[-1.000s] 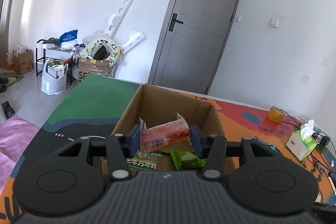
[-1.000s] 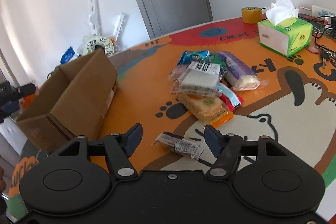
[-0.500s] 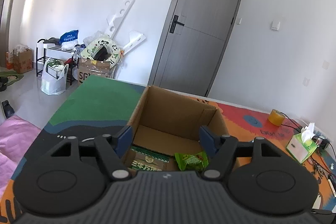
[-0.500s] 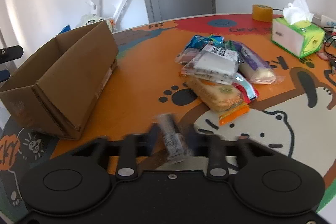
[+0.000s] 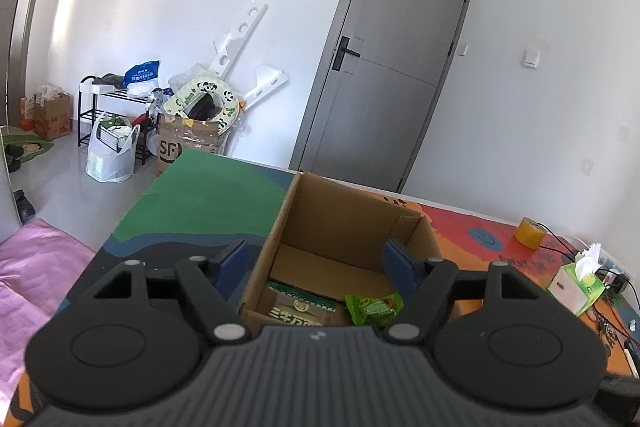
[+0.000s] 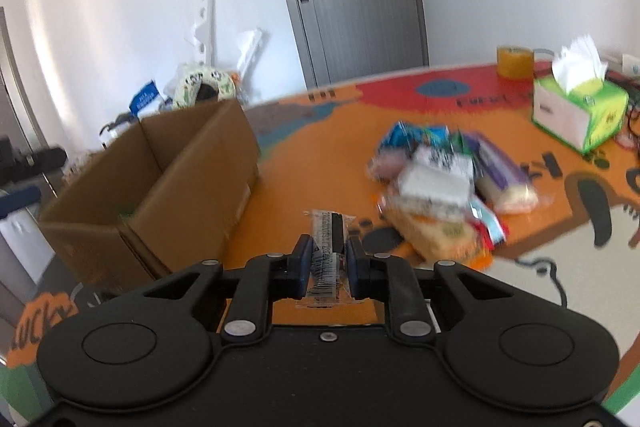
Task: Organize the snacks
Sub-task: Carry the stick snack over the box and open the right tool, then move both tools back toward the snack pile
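Observation:
An open cardboard box (image 5: 344, 223) stands on the colourful table mat, with a green packet (image 5: 374, 307) and a green-and-beige packet (image 5: 300, 309) on its floor. My left gripper (image 5: 316, 255) hovers over the box's near end; its jaws are opening and nothing is between them. My right gripper (image 6: 326, 247) is shut on a clear-wrapped snack with a barcode label (image 6: 330, 231), held above the mat. The same box (image 6: 160, 187) lies to its left. A pile of wrapped snacks (image 6: 440, 183) lies to its right.
A green tissue box (image 6: 576, 111) and a yellow tape roll (image 6: 515, 61) stand at the table's far right, with cables beside them. Beyond the table's left edge are the floor, bags, a carton and a rack. A grey door is behind.
My left gripper let go of the pink-orange packet, which is out of sight, and its jaws spread. My right gripper shut on the barcode packet and lifted it off the mat.

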### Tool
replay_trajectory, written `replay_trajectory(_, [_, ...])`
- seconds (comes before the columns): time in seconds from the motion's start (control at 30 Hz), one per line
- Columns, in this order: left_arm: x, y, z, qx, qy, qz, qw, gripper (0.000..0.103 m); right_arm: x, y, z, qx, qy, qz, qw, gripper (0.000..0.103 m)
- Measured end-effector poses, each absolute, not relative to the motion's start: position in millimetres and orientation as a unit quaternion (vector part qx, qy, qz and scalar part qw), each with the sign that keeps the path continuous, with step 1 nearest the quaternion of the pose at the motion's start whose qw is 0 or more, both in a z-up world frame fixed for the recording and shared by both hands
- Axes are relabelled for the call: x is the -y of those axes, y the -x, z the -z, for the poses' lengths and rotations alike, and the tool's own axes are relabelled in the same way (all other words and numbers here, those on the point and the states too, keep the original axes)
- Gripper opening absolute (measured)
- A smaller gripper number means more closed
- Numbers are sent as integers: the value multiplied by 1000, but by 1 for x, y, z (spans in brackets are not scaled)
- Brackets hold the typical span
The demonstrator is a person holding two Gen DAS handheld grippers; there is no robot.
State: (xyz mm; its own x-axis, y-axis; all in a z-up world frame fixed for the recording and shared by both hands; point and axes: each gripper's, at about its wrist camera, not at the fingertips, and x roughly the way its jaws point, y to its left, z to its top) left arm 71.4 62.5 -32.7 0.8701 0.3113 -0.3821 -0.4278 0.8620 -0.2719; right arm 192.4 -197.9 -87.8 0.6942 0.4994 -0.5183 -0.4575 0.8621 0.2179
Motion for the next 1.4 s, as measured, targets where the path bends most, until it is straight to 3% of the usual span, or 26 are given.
replay_trajectory(0.47, [-77,-64,25,-166,169,-216,947,89,154,-192,41,-237,-36,-315,918,19])
replay_trajectory(0.9, [-103,-54,24,-163,180,-237,941,91,110,-193,31,-231,-33,-365,901,20])
replay_trajectory(0.97, [-103,-54,25,-165,181,-239,940,91,103,-195,33,-237,-29,-366,900,27])
replay_trajectory(1.03, [-103,-54,25,-166,181,-238,940,91,103,-196,34,-238,-30,-357,903,44])
replay_trajectory(1.4, [-80,-65,24,-169,173,-205,949,91,153,-197,45,-257,-57,-305,915,53])
